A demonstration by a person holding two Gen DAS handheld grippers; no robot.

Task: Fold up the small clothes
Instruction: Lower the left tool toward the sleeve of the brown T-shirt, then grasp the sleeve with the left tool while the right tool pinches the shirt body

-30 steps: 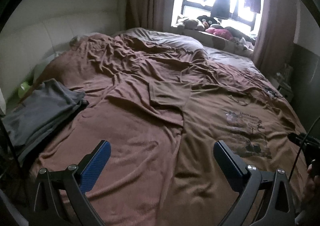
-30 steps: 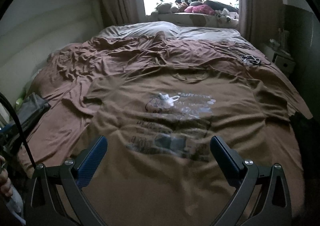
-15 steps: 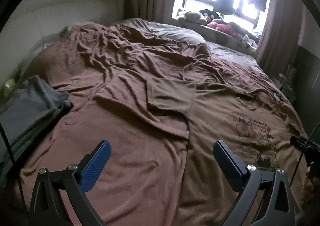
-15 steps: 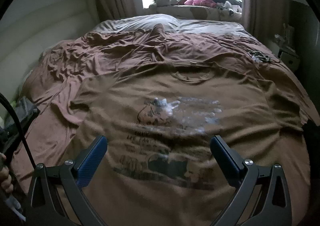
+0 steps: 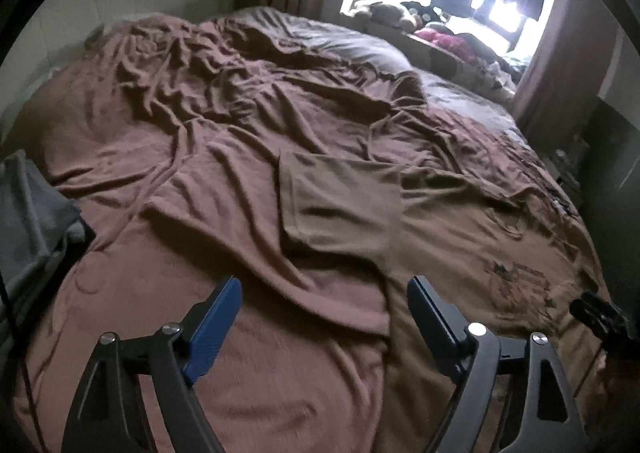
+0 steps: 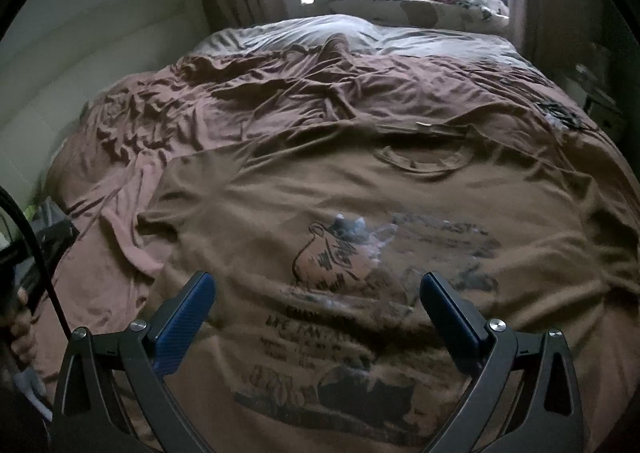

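Across the bed's crumpled reddish-brown sheet [image 6: 168, 125], spread flat: tan short-sleeved T-shirt [image 6: 248, 213] with dark chest print, lettering blurred past reading. Left gripper [image 5: 325, 317] over shirt's left side edge, fingers closing on nothing; right gripper [image 6: 318, 307] fingers spread above print. Folded grey cloth [image 5: 32, 213] at left edge.

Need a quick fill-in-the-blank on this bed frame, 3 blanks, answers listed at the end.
1. The brown T-shirt lies spread flat with its printed side facing ____.
2. The T-shirt rests on a wrinkled brown ____.
3. The left gripper and the right gripper each hold ____ between their fingers.

Missing words: up; blanket; nothing
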